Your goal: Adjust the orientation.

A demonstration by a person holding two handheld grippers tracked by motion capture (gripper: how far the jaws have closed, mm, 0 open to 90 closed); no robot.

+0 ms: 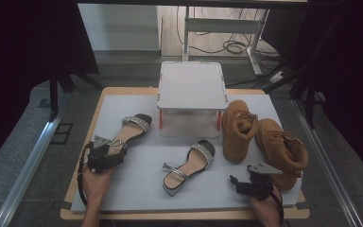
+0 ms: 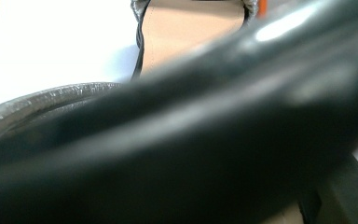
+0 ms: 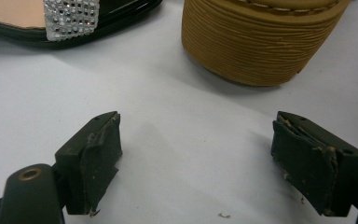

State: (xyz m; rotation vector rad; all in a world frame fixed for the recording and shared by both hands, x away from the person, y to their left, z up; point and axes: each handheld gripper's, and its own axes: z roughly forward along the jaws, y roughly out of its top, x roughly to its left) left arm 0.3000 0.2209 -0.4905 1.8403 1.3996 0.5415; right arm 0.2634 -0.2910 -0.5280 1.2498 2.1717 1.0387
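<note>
one left hand-held gripper grips a sandal; the right hand-held gripper gapes empty.

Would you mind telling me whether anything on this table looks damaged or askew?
The right gripper has worn pads: the black lining is frayed and peeling at its edges, with crumbs on the white mat. The two sandals also lie apart, angled differently.

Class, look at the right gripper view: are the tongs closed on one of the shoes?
No. The right tongs stand wide open over the bare white mat, with the brown boot and the sandal lying beyond them.
</note>
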